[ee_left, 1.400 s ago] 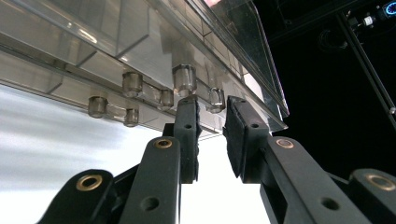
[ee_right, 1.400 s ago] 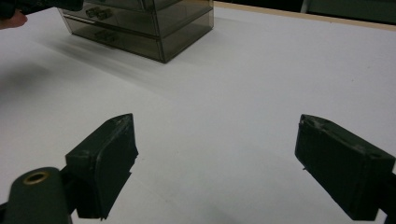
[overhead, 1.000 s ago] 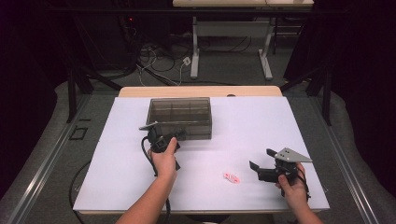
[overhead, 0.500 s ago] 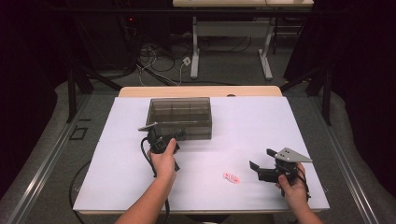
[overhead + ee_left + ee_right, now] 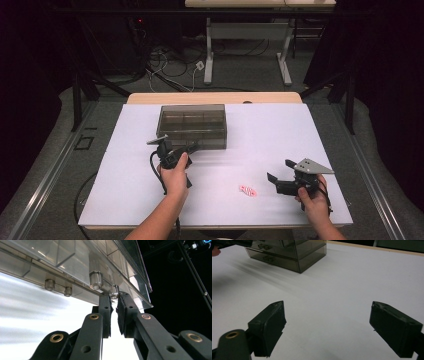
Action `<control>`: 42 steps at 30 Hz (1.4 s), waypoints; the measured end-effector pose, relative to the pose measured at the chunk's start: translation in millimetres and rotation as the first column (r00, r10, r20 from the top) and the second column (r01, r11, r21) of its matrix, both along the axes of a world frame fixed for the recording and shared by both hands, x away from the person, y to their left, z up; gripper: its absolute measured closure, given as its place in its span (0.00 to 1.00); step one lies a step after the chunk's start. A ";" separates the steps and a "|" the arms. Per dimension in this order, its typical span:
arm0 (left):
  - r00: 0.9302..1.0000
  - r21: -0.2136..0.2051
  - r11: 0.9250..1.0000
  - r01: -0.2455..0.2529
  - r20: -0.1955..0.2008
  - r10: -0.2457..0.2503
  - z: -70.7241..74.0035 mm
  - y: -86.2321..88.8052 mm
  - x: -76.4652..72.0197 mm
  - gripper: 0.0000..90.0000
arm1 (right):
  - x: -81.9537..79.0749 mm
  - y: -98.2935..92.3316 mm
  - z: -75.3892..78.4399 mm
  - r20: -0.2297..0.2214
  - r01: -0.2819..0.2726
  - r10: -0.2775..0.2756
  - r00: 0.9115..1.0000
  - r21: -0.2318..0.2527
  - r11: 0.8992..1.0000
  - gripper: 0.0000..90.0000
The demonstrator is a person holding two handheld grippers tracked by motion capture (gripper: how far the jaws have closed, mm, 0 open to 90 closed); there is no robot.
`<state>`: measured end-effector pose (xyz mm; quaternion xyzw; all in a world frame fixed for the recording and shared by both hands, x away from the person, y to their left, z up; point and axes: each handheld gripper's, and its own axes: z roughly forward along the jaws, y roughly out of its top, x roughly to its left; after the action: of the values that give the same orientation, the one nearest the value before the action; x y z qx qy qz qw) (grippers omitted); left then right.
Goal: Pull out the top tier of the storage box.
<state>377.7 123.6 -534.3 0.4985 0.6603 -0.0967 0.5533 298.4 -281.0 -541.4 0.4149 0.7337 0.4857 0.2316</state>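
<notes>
A smoky clear drawer box stands at the back middle of the white table. My left gripper is at the box's front, level with its lower edge. In the left gripper view my left gripper has its jaws nearly together, the tips pinching a small clear drawer knob on the box. My right gripper rests near the front right of the table, open and holding nothing. In its own view my right gripper points across bare white surface toward the box.
A small pink and white item lies on the table just left of the right gripper. More clear knobs line the box front. Beyond the table's wooden back edge are dark floor, cables and desk legs.
The left gripper has edged slightly toward the person while staying at the box front. The right gripper has kept still.
</notes>
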 end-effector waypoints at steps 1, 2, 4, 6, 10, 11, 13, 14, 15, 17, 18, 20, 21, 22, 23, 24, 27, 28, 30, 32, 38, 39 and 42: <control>1.000 -0.001 1.000 0.005 -0.001 -0.005 0.1 0.5 -1.0 0.91 | 0.0 0.1 -0.1 0.002 0.001 -0.001 1.000 0.001 1.000 0.15; 1.000 0.000 1.000 0.006 -0.001 -0.006 0.1 0.6 -1.6 0.91 | 0.1 0.0 -0.1 0.003 0.001 -0.001 1.000 -0.001 1.000 0.15; 1.000 -0.002 1.000 0.012 0.001 -0.012 -0.1 1.2 -2.9 0.91 | 0.0 -0.1 0.0 -0.002 0.001 -0.001 1.000 -0.002 1.000 0.15; 1.000 -0.001 1.000 0.008 0.005 -0.008 -0.7 1.1 -4.0 0.91 | -0.1 0.1 0.1 -0.001 0.000 0.000 1.000 -0.004 1.000 0.15; 1.000 -0.008 1.000 0.009 0.004 -0.009 -0.7 1.5 -6.7 0.91 | 0.2 0.1 -0.1 0.004 0.000 0.000 1.000 -0.001 1.000 0.15; 1.000 -0.005 1.000 0.013 0.004 -0.013 -0.9 2.0 -7.4 0.91 | 0.1 0.0 -0.1 0.003 0.000 0.000 1.000 0.000 1.000 0.15; 1.000 -0.004 1.000 0.018 -0.003 -0.018 -0.5 2.5 -8.2 0.91 | 0.0 0.1 -0.1 0.002 0.000 0.000 1.000 0.001 1.000 0.15; 1.000 -0.009 1.000 0.009 0.003 -0.009 -0.9 1.9 -9.2 0.91 | 0.2 0.1 -0.1 0.004 0.000 0.000 1.000 0.000 1.000 0.15; 1.000 -0.007 1.000 0.011 0.005 -0.011 -1.0 2.3 -9.8 0.91 | 0.1 0.1 -0.1 0.001 0.000 0.000 1.000 0.000 1.000 0.15; 1.000 -0.013 1.000 0.011 0.001 -0.011 -0.9 2.3 -10.7 0.91 | 0.0 0.2 -0.1 0.000 0.000 0.000 1.000 0.000 1.000 0.15; 1.000 -0.013 1.000 0.013 0.001 -0.012 -1.1 2.5 -11.4 0.91 | -0.3 0.4 0.1 -0.002 0.001 -0.001 1.000 -0.001 1.000 0.15; 1.000 -0.012 1.000 0.018 0.003 -0.018 -1.1 3.3 -12.9 0.91 | 0.0 0.4 -0.1 -0.001 0.000 0.000 1.000 0.002 1.000 0.15; 1.000 -0.013 1.000 0.019 0.001 -0.019 -1.1 3.5 -13.4 0.91 | 0.0 0.5 -0.1 -0.002 0.000 0.000 1.000 0.002 1.000 0.15; 1.000 -0.013 1.000 0.016 0.001 -0.015 -1.2 3.2 -14.0 0.91 | 0.0 0.5 -0.2 -0.002 0.000 0.000 1.000 0.002 1.000 0.15; 1.000 -0.013 1.000 0.016 0.001 -0.015 -1.2 3.2 -14.0 0.91 | -0.2 0.6 0.0 -0.003 0.002 -0.002 1.000 0.000 1.000 0.15; 1.000 -0.013 1.000 0.018 0.002 -0.018 -1.2 3.5 -14.5 0.91 | -0.2 0.6 0.0 -0.003 0.002 -0.002 1.000 0.000 1.000 0.15; 1.000 -0.012 1.000 0.019 0.007 -0.019 -1.6 3.9 -15.8 0.91 | -0.1 0.6 0.0 -0.003 0.001 -0.001 1.000 -0.002 1.000 0.15; 1.000 -0.012 1.000 0.019 0.007 -0.019 -1.6 3.9 -15.8 0.91 | -0.1 0.6 0.0 -0.003 0.001 -0.001 1.000 -0.002 1.000 0.15; 1.000 -0.014 1.000 0.020 0.003 -0.020 -1.6 4.1 -17.4 0.91 | 0.0 0.1 -0.3 -0.002 -0.004 0.004 1.000 -0.007 1.000 0.16; 1.000 -0.013 1.000 0.020 0.008 -0.020 -1.8 4.2 -17.5 0.91 | 0.1 0.4 -0.5 -0.003 -0.006 0.006 1.000 -0.004 1.000 0.16; 1.000 -0.012 1.000 0.023 0.007 -0.023 -1.7 4.6 -18.1 0.91 | 0.7 1.3 -1.2 -0.003 -0.015 0.015 1.000 -0.007 1.000 0.16; 1.000 -0.012 1.000 0.020 0.008 -0.020 -1.8 4.1 -18.5 0.91 | 0.4 1.2 -1.0 -0.006 -0.012 0.012 1.000 -0.007 1.000 0.16; 1.000 -0.016 1.000 0.019 0.015 -0.019 -2.6 4.4 -19.1 0.91 | 0.7 1.0 -1.1 -0.005 -0.014 0.014 1.000 -0.008 1.000 0.16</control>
<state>358.6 127.9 -536.9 0.5009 0.6507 -0.1037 0.5612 299.0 -280.0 -542.5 0.4099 0.7391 0.4832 0.2284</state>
